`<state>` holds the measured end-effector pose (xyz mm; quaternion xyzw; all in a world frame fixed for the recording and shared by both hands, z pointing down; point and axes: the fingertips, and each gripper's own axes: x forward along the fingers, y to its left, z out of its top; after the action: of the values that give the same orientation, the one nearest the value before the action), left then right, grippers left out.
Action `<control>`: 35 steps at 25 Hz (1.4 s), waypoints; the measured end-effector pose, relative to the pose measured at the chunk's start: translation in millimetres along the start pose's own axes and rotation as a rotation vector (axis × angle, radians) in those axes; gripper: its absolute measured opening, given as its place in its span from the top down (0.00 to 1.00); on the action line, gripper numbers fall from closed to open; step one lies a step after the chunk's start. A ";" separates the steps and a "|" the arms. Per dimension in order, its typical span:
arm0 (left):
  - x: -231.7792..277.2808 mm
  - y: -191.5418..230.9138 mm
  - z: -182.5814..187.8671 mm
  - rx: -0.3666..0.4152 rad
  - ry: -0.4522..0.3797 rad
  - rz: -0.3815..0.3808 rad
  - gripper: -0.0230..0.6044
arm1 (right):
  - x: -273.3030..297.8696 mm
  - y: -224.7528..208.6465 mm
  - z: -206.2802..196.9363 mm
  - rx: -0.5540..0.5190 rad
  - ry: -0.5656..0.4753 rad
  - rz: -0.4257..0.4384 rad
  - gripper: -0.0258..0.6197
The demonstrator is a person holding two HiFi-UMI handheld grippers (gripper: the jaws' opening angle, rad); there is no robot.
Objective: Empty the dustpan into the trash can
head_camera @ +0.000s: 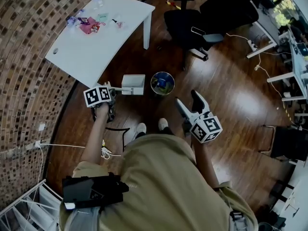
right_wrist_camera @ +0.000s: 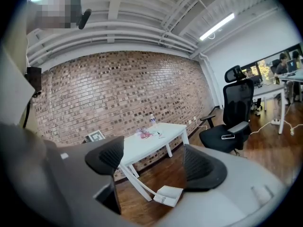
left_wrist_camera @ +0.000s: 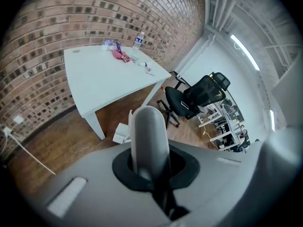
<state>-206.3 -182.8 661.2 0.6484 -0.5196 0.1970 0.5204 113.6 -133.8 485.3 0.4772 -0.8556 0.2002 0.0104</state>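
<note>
At the left of the head view, the left claw (head_camera: 109,88) is clamped tight on the handle (left_wrist_camera: 149,141) of the dustpan (head_camera: 133,84). The white, box-like pan is low and roughly level. It is just beside the trash can (head_camera: 162,83), at its 9 o'clock, not above it. Blue and yellow things lie in the can, but whether the pan is already emptied I cannot tell. At the can's 4 o'clock, the right claw (head_camera: 187,100) stands apart, holding nothing.
</note>
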 end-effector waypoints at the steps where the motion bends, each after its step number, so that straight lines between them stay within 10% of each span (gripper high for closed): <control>1: 8.5 1.5 -3.1 -0.005 -0.001 0.004 0.96 | -1.6 -1.4 -0.6 0.001 0.000 -0.004 0.37; 20: 118.0 22.3 -68.7 -0.046 -0.025 0.080 0.96 | -38.2 -28.4 -11.9 0.046 0.000 -0.100 0.37; 27: 110.5 38.4 -82.4 0.099 0.013 0.175 0.91 | -36.3 -26.0 -16.6 0.058 0.013 -0.079 0.37; 35: 90.2 33.5 -96.3 0.245 0.023 0.149 0.50 | -27.7 -17.9 -22.8 0.057 0.019 -0.017 0.37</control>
<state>-173.8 -137.7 785.5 0.6644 -0.5323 0.3043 0.4274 139.5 -111.5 506.4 0.4826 -0.8453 0.2291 0.0065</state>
